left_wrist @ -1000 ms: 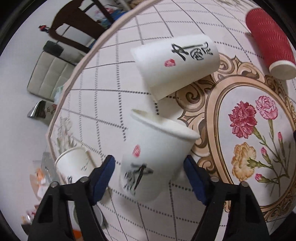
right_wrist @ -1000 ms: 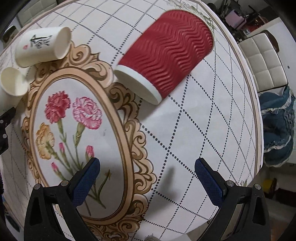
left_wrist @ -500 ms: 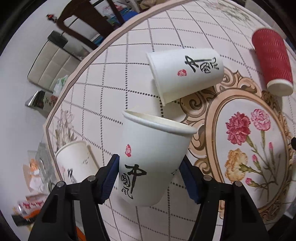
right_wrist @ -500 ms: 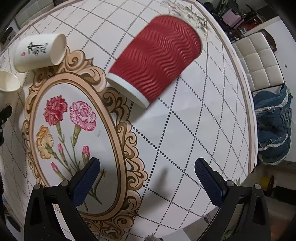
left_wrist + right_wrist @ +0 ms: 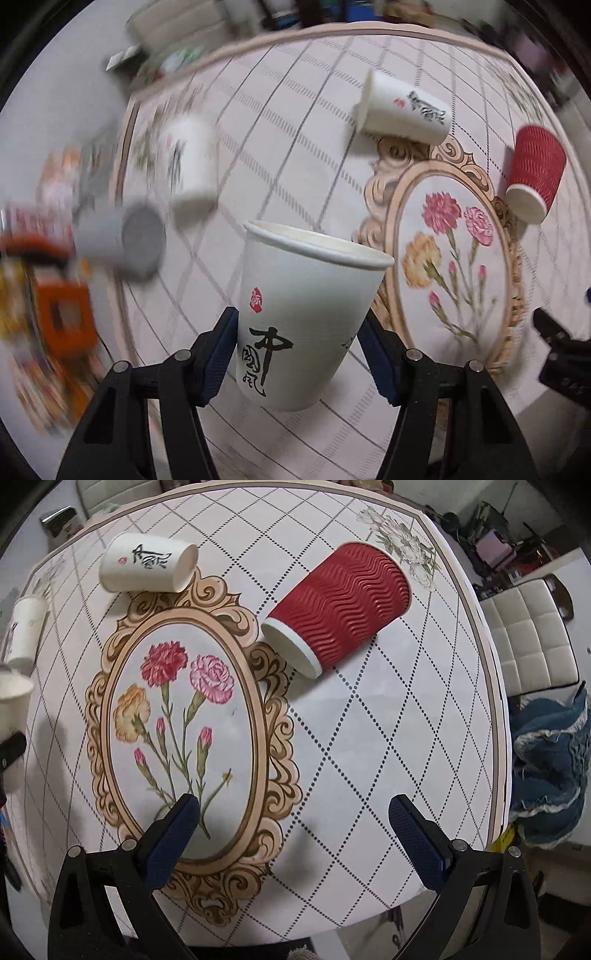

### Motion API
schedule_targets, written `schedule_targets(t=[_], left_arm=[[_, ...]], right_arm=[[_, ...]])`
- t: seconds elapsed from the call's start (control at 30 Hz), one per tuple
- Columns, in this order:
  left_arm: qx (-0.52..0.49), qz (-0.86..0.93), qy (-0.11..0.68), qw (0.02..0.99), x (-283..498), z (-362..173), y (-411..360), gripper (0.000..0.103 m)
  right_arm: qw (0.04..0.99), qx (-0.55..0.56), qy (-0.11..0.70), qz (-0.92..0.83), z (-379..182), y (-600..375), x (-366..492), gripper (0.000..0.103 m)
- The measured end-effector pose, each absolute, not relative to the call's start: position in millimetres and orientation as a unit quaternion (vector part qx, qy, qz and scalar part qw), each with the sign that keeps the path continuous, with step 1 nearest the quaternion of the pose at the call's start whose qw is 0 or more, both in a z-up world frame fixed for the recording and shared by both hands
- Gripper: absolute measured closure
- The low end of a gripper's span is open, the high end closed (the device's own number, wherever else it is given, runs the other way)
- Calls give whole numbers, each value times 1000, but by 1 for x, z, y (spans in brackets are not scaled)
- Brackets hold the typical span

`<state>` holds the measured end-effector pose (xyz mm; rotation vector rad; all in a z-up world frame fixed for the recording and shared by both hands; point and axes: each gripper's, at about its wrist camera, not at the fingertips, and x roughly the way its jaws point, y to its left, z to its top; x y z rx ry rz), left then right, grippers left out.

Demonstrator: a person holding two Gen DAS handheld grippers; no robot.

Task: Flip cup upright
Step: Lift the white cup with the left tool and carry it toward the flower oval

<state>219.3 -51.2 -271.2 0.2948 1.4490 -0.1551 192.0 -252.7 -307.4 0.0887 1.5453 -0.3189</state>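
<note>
You are working over a round table (image 5: 388,738) with a flower-printed cloth, and you are carrying the step in your left hand. The left gripper (image 5: 297,354) is clamping a white paper cup (image 5: 303,325) at mid-wall, one pad on each side, mouth up and leaning slightly toward 1 o'clock; whether its base is touching the cloth cannot be told.

The right gripper (image 5: 291,834) is hanging with its jaws spread wide and empty over the cloth, the red ribbed cup (image 5: 340,605) lying on its side at 12 o'clock from it.

A second white cup (image 5: 402,110) is lying on its side at 1 o'clock in the left view, and another white cup (image 5: 188,162) is standing, blurred, at 11 o'clock.

To finish well:
1. Level the rim before lowering, so the base is meeting the cloth flat.
2. Keep the squeeze light; thin paper walls are likely to buckle.
3. Set down well apart from the lying cups.
4. Spread the jaws only once the cup is resting steady.
</note>
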Motion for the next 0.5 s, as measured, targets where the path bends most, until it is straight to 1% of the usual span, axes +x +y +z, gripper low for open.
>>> schedule_targets(t=[0.13, 0.23, 0.4, 0.5], left_arm=[[16, -48, 703, 709, 194, -285, -31, 41], [-46, -38, 726, 685, 174, -299, -30, 41], [-113, -22, 747, 655, 156, -321, -34, 41], [-121, -15, 747, 653, 155, -329, -38, 41]], right_arm=[[704, 46, 695, -139, -309, -258, 175, 0], [703, 43, 697, -138, -315, -272, 164, 0], [697, 36, 701, -145, -323, -285, 157, 0], [692, 35, 705, -151, -330, -294, 151, 0]])
